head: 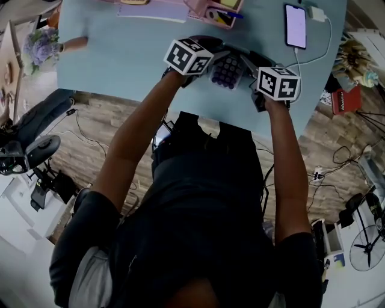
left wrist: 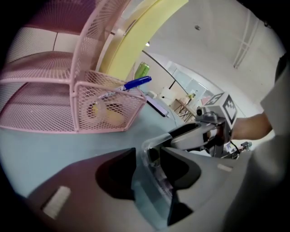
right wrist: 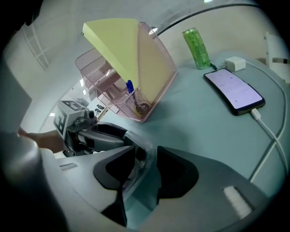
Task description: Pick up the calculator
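The calculator (head: 227, 71), with rows of dark purple keys and a clear edge, sits between both grippers over the near part of the light-blue table (head: 120, 60). My left gripper (head: 201, 58) grips its left end and my right gripper (head: 257, 77) its right end. In the left gripper view the jaws (left wrist: 148, 154) are shut on the clear edge of the calculator (left wrist: 149, 190), with the other gripper beyond. In the right gripper view the gripper (right wrist: 145, 152) likewise pinches the calculator (right wrist: 140, 181). I cannot tell whether it rests on the table or is lifted.
A pink mesh organizer (right wrist: 145, 77) with a yellow pad and a blue pen (left wrist: 136, 83) stands at the back. A green can (right wrist: 196, 41), a phone (head: 295, 25) on a white charger cable (right wrist: 267, 131) and a lavender flat item (head: 153, 12) lie farther off. The table's front edge is just under my hands.
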